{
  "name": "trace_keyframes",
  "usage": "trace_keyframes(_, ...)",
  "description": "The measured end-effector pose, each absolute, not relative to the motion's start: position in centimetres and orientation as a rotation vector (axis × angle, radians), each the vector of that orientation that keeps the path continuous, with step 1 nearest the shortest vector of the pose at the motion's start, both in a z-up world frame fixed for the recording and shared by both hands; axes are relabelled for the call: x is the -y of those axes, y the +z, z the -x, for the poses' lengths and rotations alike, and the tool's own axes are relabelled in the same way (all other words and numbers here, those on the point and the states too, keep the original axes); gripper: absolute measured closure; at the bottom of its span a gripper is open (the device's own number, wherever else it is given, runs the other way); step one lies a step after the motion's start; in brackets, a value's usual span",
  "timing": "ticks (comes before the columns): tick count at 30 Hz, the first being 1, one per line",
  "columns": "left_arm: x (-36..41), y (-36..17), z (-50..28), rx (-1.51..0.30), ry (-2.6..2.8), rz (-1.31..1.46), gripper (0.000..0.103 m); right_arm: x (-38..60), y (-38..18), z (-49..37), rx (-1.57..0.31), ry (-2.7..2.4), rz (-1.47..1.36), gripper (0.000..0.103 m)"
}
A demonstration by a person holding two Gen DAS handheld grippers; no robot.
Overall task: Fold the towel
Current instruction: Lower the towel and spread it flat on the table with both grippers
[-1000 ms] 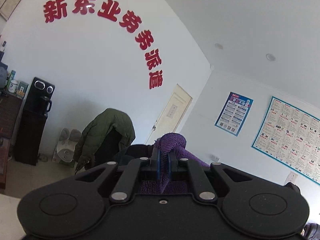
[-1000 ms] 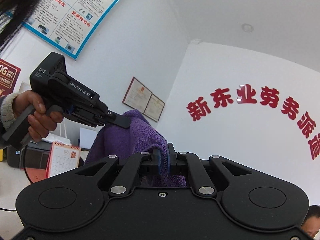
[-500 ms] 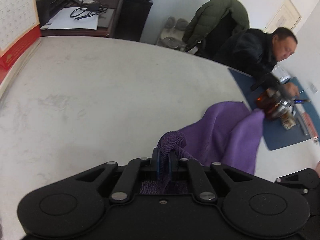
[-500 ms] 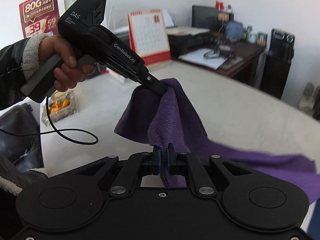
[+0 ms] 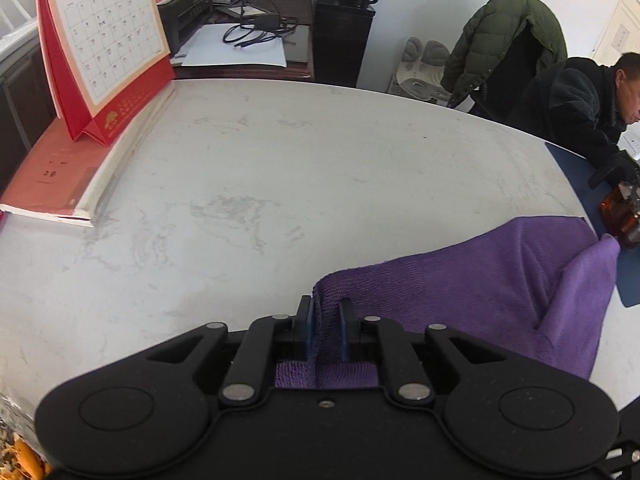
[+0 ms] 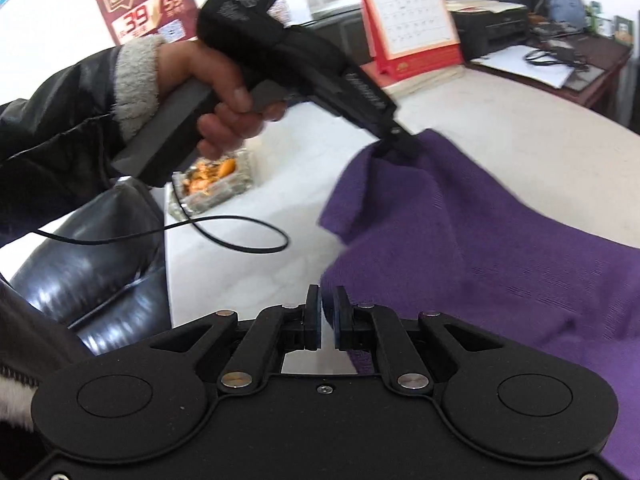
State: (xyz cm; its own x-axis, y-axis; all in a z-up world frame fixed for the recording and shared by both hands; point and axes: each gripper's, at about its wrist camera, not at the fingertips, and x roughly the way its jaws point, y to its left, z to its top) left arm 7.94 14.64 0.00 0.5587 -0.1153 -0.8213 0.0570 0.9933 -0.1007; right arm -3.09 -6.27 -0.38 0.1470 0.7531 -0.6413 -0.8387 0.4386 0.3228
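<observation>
- On the far left of the left wrist view, a red desk calendar (image 5: 104,40) stands on a booklet at the edge of the pale table (image 5: 280,184). Both are well clear of the work.
- At the bottom centre of that view, the left gripper (image 5: 325,308) is clamped on a raised ridge of the purple towel (image 5: 480,280), and the cloth fills the narrow gap between its fingers. The right wrist view confirms the grip, since the corner hangs lifted from that gripper's tip.
- Rightwards, the rest of the towel lies spread on the table with its far edge flat. One flap near the right side is turned up (it lies just beside a blue mat).
- In the right wrist view, the right gripper (image 6: 327,316) has its fingers close together. The near towel corner reaches just to their tips, but I see no cloth clearly between the pads, so I cannot tell whether it is gripping.
- I judge the step in hand to be the first fold, with the near edge raised and ready to carry over the far edge.
- The next move calls for a sure pinch on the right corner. Both corners should then travel forward together and level, and be laid down square on the far corners.
</observation>
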Motion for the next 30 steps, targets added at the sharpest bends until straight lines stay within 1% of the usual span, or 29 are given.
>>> trace_keyframes(2,-15.0,-0.3,-8.0,-0.957,-0.079,0.052,0.091,5.0,-0.7,3.1,-0.852,1.208,0.092,0.097)
trace_keyframes(4,-15.2,-0.4,-8.3,-0.946,-0.059,0.026,0.090,4.5,-0.7,3.2,-0.858,1.254,0.039,0.094)
trace_keyframes(5,-15.3,-0.5,-8.4,-0.941,-0.049,0.013,0.090,4.1,-0.7,3.1,-0.866,1.282,0.014,0.090)
trace_keyframes(6,-15.5,-0.6,-8.5,-0.939,-0.041,0.006,0.090,3.7,-0.7,3.0,-0.874,1.311,-0.012,0.080)
trace_keyframes(7,-15.8,-0.9,-8.6,-0.941,-0.037,0.008,0.090,3.6,-0.6,3.1,-0.875,1.333,-0.031,0.075)
trace_keyframes(8,-16.2,-1.2,-8.8,-0.942,-0.028,0.007,0.090,3.6,-0.3,3.2,-0.873,1.350,-0.047,0.068)
trace_keyframes(9,-16.5,-1.3,-9.0,-0.937,-0.016,0.001,0.090,3.9,0.1,3.4,-0.858,1.361,-0.056,0.064)
trace_keyframes(12,-17.4,-1.2,-9.4,-0.916,0.051,-0.028,0.090,6.6,2.0,3.7,-0.778,1.310,-0.044,0.061)
trace_keyframes(15,-17.9,0.2,-8.5,-0.871,0.100,-0.031,0.090,10.3,3.1,2.9,-0.751,1.173,-0.055,0.061)
trace_keyframes(17,-17.1,1.3,-7.1,-0.859,0.035,-0.011,0.090,13.2,3.5,1.8,-0.743,1.028,-0.045,0.061)
trace_keyframes(19,-15.2,1.9,-5.6,-0.876,-0.089,-0.004,0.087,16.7,3.2,0.0,-0.761,0.849,-0.028,0.061)
trace_keyframes(20,-14.0,1.9,-4.8,-0.898,-0.166,-0.006,0.084,18.2,2.8,-0.8,-0.773,0.780,-0.004,0.061)
trace_keyframes(21,-12.1,1.7,-3.8,-0.928,-0.269,-0.012,0.083,19.3,2.3,-1.3,-0.780,0.734,0.027,0.061)
trace_keyframes(24,-7.3,0.5,-1.5,-0.988,-0.471,-0.051,0.082,22.1,0.9,-3.0,-0.797,0.614,0.123,0.060)
trace_keyframes(27,-2.7,-1.5,0.3,-1.013,-0.541,-0.210,0.082,22.8,-0.5,-4.4,-0.798,0.573,0.231,0.055)
trace_keyframes(29,-0.9,-2.6,0.9,-1.014,-0.538,-0.293,0.082,22.7,-1.1,-5.4,-0.794,0.563,0.272,0.051)
trace_keyframes(30,-0.1,-3.3,1.2,-1.018,-0.534,-0.342,0.082,22.6,-1.3,-5.6,-0.792,0.561,0.282,0.050)
